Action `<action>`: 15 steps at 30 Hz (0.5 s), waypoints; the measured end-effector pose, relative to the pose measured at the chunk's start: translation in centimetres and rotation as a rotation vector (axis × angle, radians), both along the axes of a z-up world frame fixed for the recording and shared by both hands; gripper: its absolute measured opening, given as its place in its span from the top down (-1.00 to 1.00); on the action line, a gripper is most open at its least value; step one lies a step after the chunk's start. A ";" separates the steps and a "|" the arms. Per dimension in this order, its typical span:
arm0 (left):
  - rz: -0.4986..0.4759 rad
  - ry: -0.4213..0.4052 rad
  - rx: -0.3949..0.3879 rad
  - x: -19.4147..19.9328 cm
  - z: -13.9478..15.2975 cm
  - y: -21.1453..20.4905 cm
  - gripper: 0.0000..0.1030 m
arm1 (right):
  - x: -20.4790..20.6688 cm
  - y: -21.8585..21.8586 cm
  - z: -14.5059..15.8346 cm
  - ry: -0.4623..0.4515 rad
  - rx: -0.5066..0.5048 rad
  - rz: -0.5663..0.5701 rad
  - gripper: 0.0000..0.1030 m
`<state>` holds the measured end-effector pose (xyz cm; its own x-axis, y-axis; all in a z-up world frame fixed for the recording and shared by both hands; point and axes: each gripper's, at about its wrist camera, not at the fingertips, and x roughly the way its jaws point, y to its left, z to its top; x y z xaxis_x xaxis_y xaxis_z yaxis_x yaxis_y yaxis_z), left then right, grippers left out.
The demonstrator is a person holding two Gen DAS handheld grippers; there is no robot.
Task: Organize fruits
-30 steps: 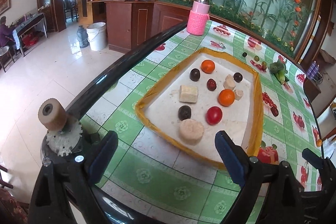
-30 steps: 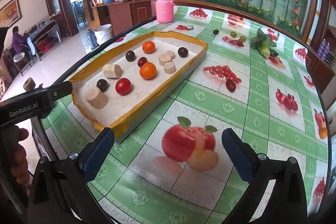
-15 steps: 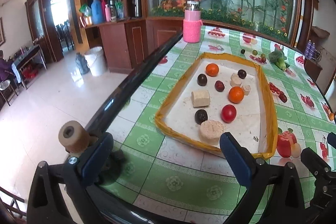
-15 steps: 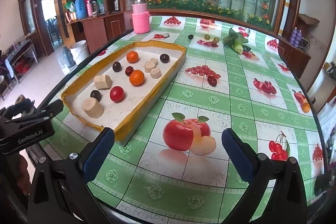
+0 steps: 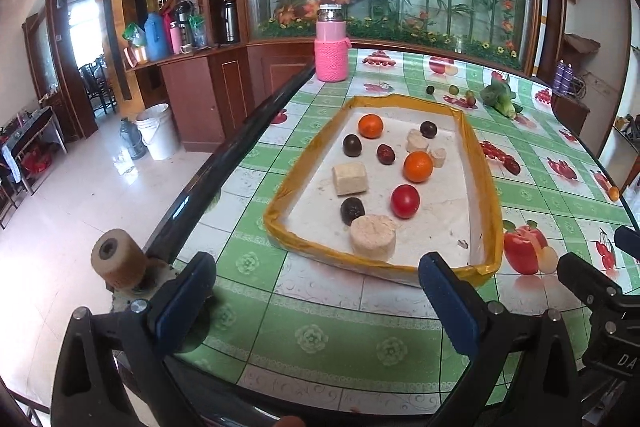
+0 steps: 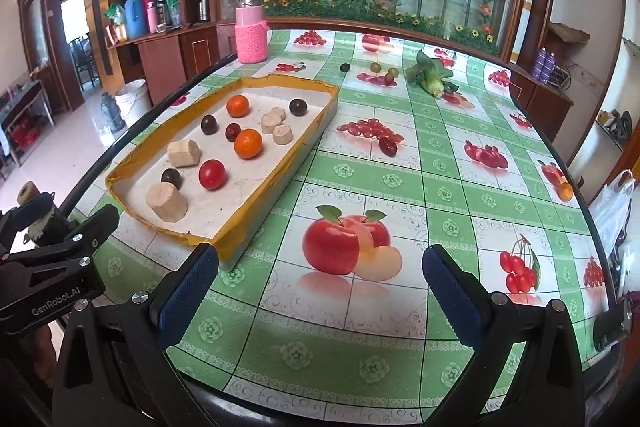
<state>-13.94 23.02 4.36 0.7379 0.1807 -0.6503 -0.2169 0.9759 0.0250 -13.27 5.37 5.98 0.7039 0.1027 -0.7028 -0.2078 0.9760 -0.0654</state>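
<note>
A white tray with a yellow taped rim (image 5: 484,187) (image 6: 280,171) lies on the green fruit-print table. In it lie two oranges (image 5: 417,166) (image 6: 248,143), a red tomato (image 5: 405,201) (image 6: 212,174), several dark plums (image 5: 352,145) and beige blocks (image 5: 373,237) (image 6: 166,202). My left gripper (image 5: 316,301) is open and empty, just short of the tray's near end. My right gripper (image 6: 318,295) is open and empty over the table, right of the tray's near corner. Loose small fruits (image 6: 387,146) (image 6: 565,191) lie on the table beyond.
A pink-sleeved flask (image 5: 331,45) (image 6: 250,29) stands at the table's far edge. A leafy green vegetable (image 6: 430,75) and small round fruits (image 6: 375,67) lie at the back. The dark table rim (image 5: 224,163) runs along the left, with floor below.
Both grippers have pulled back and risen a little, so the tray looks farther off and more of the table shows. Both stay open. Nothing in the tray has moved.
</note>
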 end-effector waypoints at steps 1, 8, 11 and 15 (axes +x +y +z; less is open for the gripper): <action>-0.004 -0.004 0.005 0.0 0.1 -0.1 -0.99 | 0.0 -0.1 0.0 -0.001 0.000 -0.004 -0.99; -0.033 0.005 -0.020 0.5 -0.1 -0.6 -0.99 | -0.1 -1.3 0.3 -0.007 0.001 -0.035 -1.00; -0.045 0.004 -0.017 0.5 -0.2 -1.1 -0.99 | -0.1 -1.7 0.4 -0.012 -0.004 -0.042 -1.00; -0.066 0.009 -0.021 0.6 -0.1 -1.9 -0.99 | -0.2 -2.1 0.3 -0.013 -0.008 -0.048 -1.00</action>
<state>-13.30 21.13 4.28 0.7421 0.1182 -0.6598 -0.1520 0.9884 0.0061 -13.44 3.30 6.33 0.7173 0.0628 -0.6940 -0.1599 0.9842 -0.0762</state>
